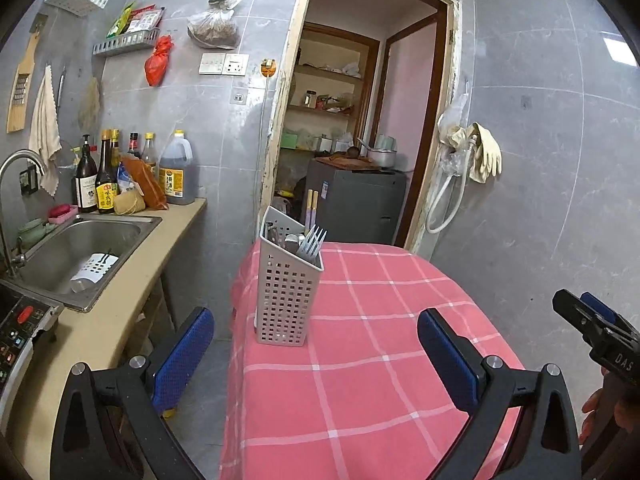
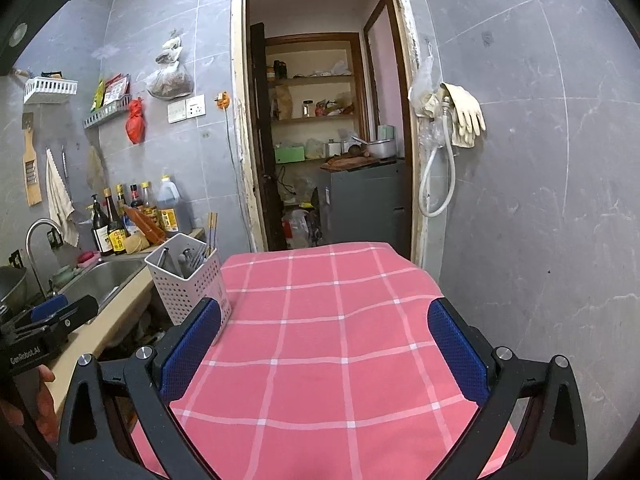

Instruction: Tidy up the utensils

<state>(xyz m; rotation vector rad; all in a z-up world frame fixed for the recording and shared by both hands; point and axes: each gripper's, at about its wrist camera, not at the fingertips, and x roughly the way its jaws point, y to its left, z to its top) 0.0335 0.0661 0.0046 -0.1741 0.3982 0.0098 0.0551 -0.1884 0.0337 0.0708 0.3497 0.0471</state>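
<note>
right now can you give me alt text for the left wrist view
A grey perforated plastic utensil caddy holding metal forks and chopsticks stands upright near the far left edge of a table under a pink checked tablecloth. The open left gripper hovers in front of it, empty; a steel sink sits on the counter to the left.

Perforated matt grey plastic caddy (image 1: 286, 292), shiny metal forks (image 1: 312, 240), pink checked cloth tablecloth (image 1: 360, 360), brushed steel sink (image 1: 80, 248), glossy grey wall tiles (image 1: 540, 120), textured blue gripper pads (image 1: 182, 360).
</note>
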